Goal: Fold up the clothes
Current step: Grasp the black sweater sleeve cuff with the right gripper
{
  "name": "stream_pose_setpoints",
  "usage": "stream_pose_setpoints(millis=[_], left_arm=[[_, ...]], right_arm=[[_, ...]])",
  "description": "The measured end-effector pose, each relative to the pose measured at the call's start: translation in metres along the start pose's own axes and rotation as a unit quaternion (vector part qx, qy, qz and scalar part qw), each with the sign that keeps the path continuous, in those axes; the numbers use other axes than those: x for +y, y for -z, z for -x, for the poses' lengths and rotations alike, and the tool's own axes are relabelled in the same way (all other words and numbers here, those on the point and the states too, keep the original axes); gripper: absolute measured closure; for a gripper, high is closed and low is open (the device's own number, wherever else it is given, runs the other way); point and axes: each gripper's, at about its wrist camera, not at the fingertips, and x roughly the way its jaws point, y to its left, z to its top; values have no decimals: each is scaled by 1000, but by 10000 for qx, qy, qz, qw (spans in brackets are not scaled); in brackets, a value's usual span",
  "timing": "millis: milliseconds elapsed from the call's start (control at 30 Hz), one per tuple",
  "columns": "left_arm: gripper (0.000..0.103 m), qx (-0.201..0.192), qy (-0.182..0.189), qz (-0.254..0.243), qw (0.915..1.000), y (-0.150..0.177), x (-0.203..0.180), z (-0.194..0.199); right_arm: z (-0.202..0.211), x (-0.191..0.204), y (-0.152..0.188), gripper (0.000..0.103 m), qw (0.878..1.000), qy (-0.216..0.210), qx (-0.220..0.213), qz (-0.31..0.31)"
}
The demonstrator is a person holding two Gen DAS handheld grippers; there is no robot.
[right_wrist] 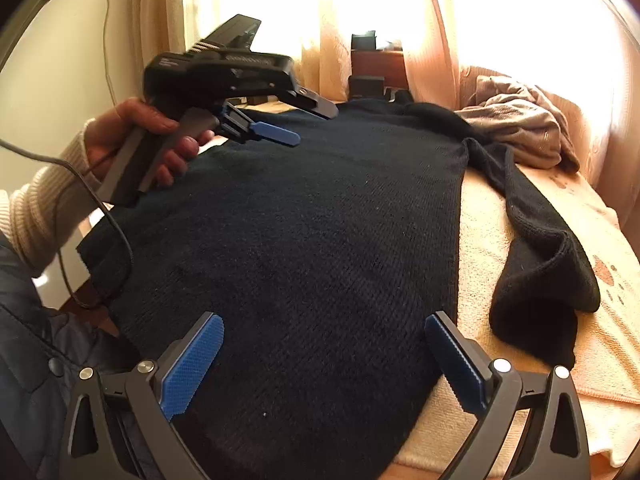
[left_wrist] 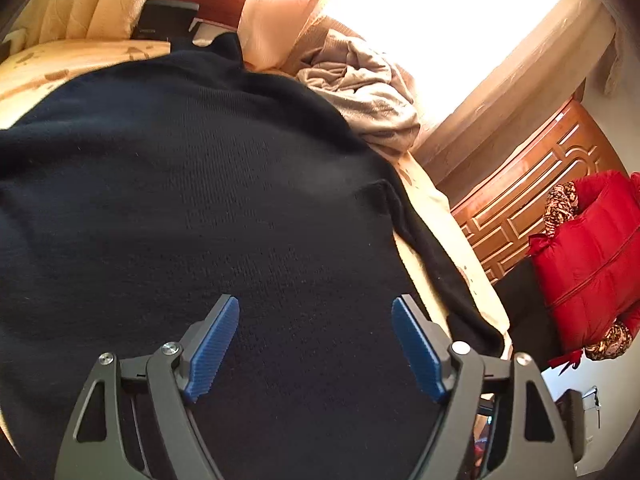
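Through the left wrist camera we see our left gripper (left_wrist: 315,312) hanging over a black knit sweater (left_wrist: 192,184), its blue-padded fingers (left_wrist: 214,346) spread wide apart with nothing between them. The sweater lies flat on a cream bedspread (left_wrist: 436,216), its fine ribbed weave smooth across the body. A crumpled beige garment (left_wrist: 368,92) sits beyond it near the curtain, and a red padded jacket (left_wrist: 592,256) hangs off to the side.

From the right wrist camera, our right gripper (right_wrist: 324,332) is also open, fingers wide over the sweater's (right_wrist: 312,220) lower body. One sleeve (right_wrist: 536,240) trails down alongside the body on the bedspread (right_wrist: 488,240), its cuff end bunched. A hand (right_wrist: 152,140) in a cream ribbed cuff holds the left gripper (right_wrist: 280,128) above the sweater's far side.
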Motion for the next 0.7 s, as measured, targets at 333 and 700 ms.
stream_pose_setpoints(millis=[333, 700], left_arm=[[20, -56, 233, 39, 9997, 6, 13, 0], [20, -36, 469, 183, 9987, 8, 23, 4]], right_arm=[[45, -67, -15, 1, 9769, 1478, -635, -1407], [15, -82, -28, 79, 9630, 2534, 320, -862]])
